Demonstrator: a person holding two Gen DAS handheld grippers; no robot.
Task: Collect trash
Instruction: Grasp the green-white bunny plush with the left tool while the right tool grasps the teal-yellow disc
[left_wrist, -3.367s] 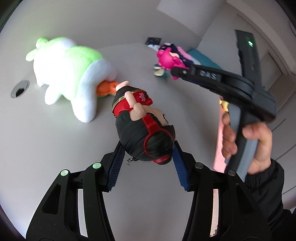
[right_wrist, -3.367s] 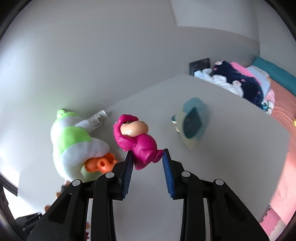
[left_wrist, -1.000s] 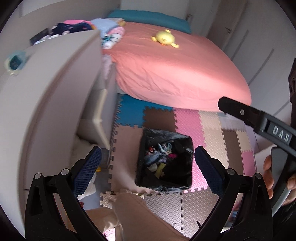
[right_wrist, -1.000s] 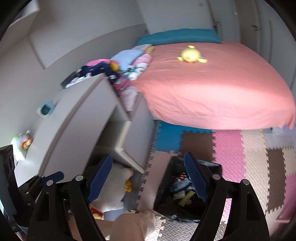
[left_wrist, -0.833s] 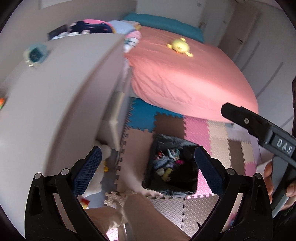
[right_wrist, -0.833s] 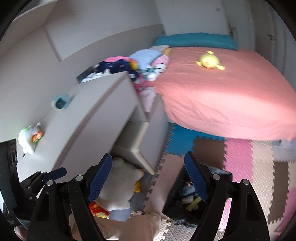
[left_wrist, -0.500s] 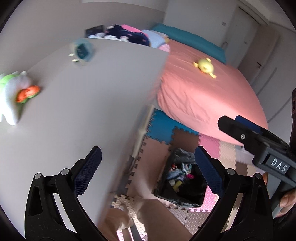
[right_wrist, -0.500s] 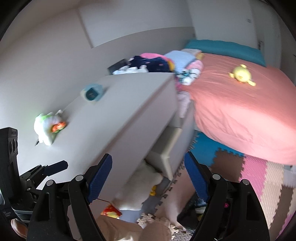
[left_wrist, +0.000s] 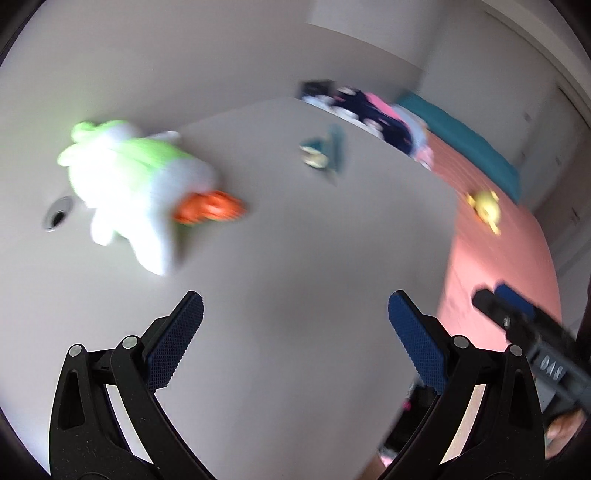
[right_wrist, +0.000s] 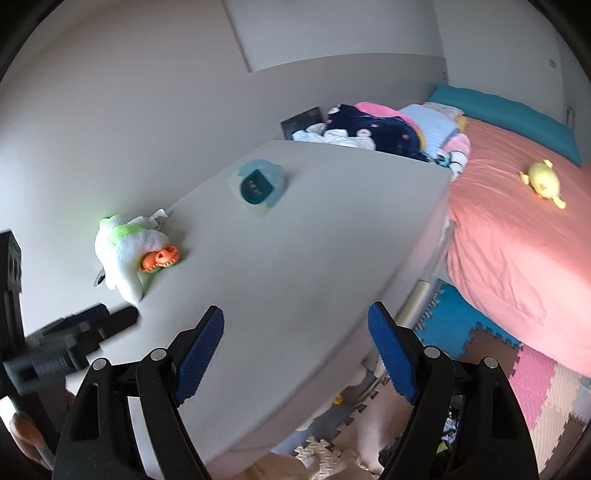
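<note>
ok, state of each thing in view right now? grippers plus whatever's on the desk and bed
left gripper: open, empty, over the desk
right gripper: open, empty, over the desk edge
white and green plush: lying on its side on the desk
orange toy: lying against the plush
blue packet: flat on the desk
yellow plush: lying on the pink bed
clothes pile: heaped beyond the desk's far end

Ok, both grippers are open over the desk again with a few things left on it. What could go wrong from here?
1. The left wrist view is motion-blurred, so a grab now at the plush toy or the orange toy tucked against it could miss or take both.
2. The blue clock lies flat on the desk; the fingers may slide over it or push it along.
3. The left gripper and right gripper hover close together and might collide.
</note>
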